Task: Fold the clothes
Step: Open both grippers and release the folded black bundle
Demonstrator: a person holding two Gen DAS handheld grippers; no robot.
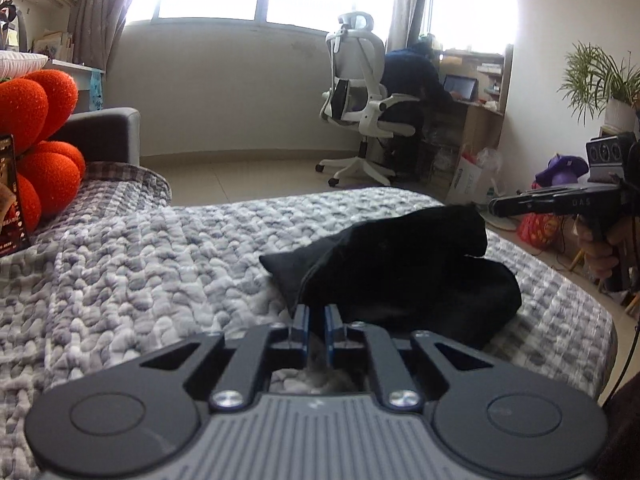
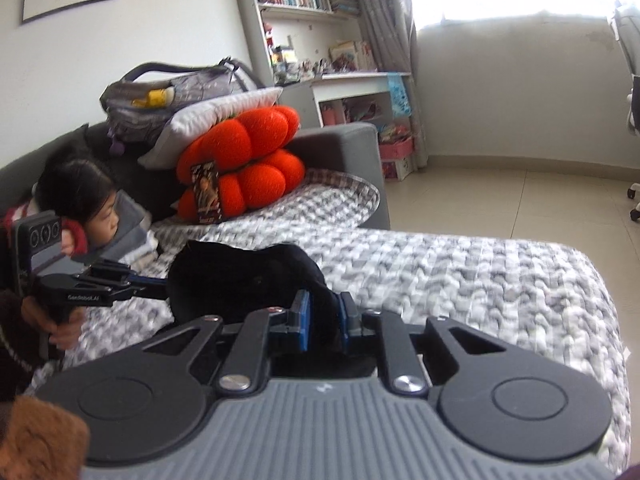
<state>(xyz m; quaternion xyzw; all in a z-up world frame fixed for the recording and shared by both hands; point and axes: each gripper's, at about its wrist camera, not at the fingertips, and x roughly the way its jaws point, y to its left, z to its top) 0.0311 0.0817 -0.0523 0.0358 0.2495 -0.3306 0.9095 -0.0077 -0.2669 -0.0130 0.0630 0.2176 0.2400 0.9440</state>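
Note:
A black garment [image 1: 400, 272] lies bunched on a grey-and-white knitted blanket [image 1: 160, 264] and is lifted at two ends. In the left wrist view my left gripper [image 1: 316, 310] has its jaws close together, pinching the garment's near edge. My right gripper [image 1: 490, 207] comes in from the right and holds the far upper corner. In the right wrist view the black garment [image 2: 240, 280] passes between the blue pads of my right gripper [image 2: 324, 308]. My left gripper [image 2: 162, 285], held by a hand, grips the cloth's left side.
Orange cushions [image 2: 248, 160] and a pillow with a bag on top sit on a grey sofa [image 2: 340, 140]. A person [image 2: 80, 192] lies at the blanket's far left. A white office chair [image 1: 356, 92], a seated person at a desk [image 1: 412, 76] and a plant [image 1: 600, 76] stand beyond.

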